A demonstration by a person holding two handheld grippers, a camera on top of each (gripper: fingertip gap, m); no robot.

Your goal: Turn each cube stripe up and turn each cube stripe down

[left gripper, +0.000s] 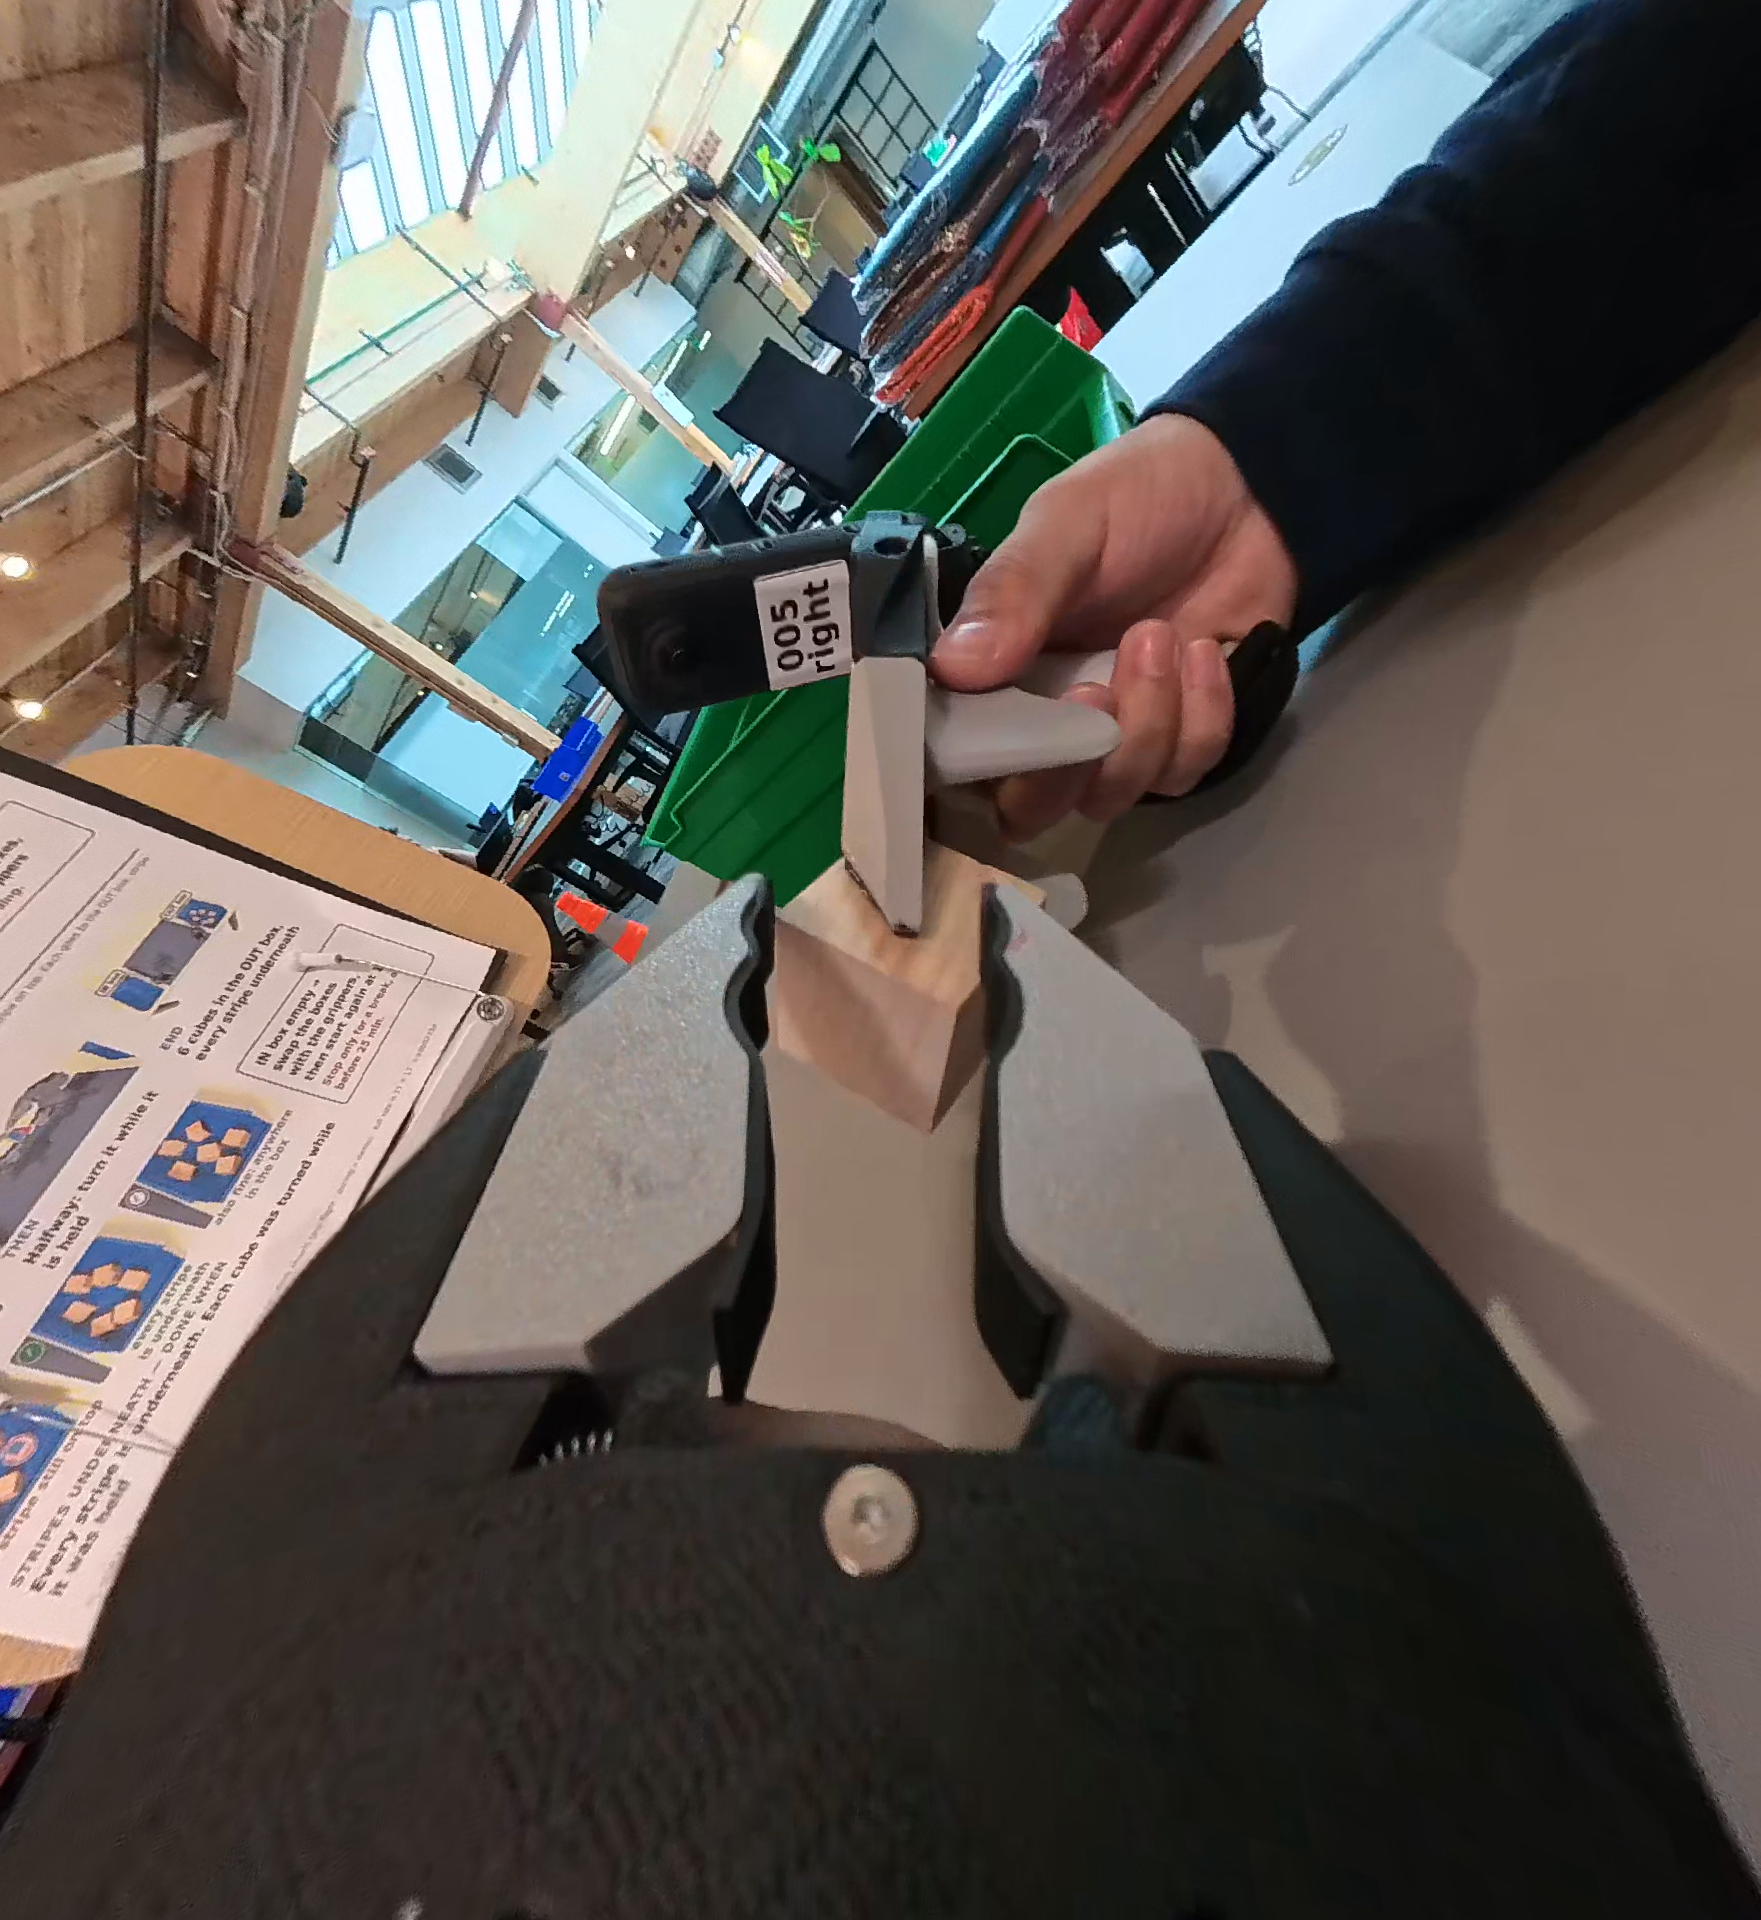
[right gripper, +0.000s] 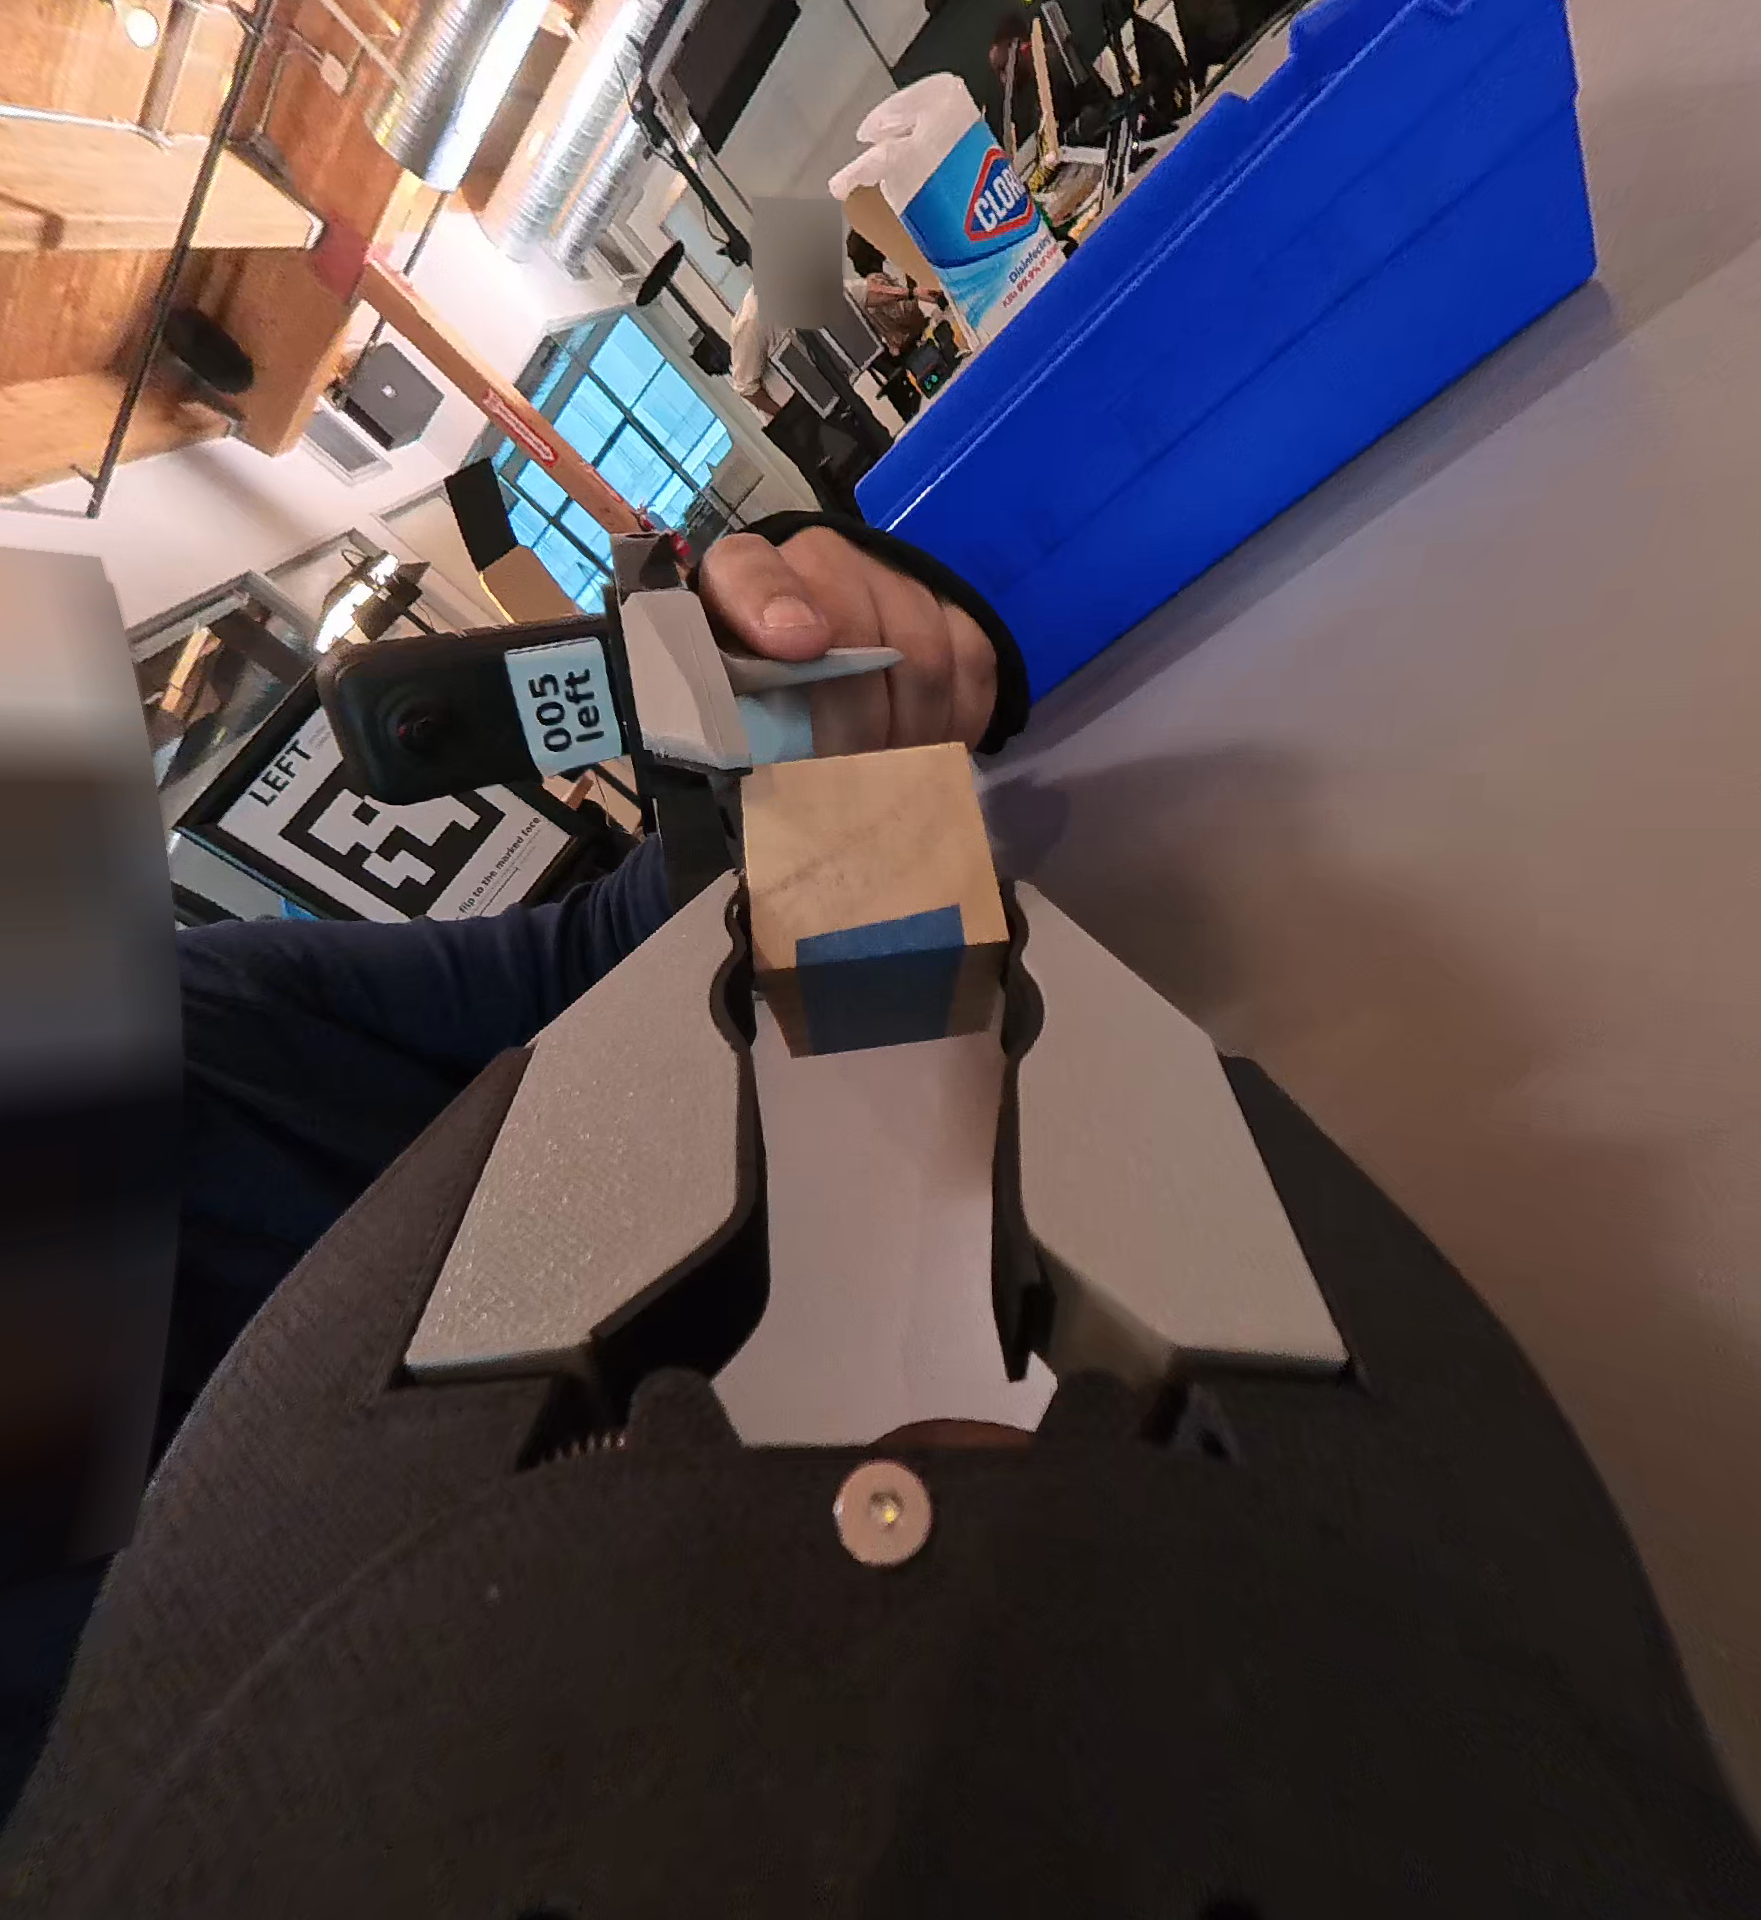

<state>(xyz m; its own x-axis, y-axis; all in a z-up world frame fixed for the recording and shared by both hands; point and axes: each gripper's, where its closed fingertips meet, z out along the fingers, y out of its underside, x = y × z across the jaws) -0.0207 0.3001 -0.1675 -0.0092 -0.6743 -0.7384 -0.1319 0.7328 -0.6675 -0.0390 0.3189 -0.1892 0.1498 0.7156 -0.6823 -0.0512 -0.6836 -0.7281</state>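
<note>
One wooden cube [left gripper: 871,1023] is held in the air over the grey table [left gripper: 1530,987] by both grippers at once. My left gripper [left gripper: 876,935] is shut on the cube's near end, one fingertip on each side. In that view a finger [left gripper: 886,821] of the right gripper presses on the cube's far top face. In the right wrist view my right gripper [right gripper: 876,935] is shut on the same cube [right gripper: 860,831]. Its blue stripe [right gripper: 881,992] is on the near face, towards the camera, and wraps a little over the edge. The left gripper's finger [right gripper: 684,707] meets the cube's far left side.
A green bin [left gripper: 959,468] stands on the table behind the right hand. A blue bin [right gripper: 1271,364] stands behind the left hand, with a wipes canister [right gripper: 969,208] beyond it. An instruction sheet [left gripper: 180,1143] on a wooden board is at the left.
</note>
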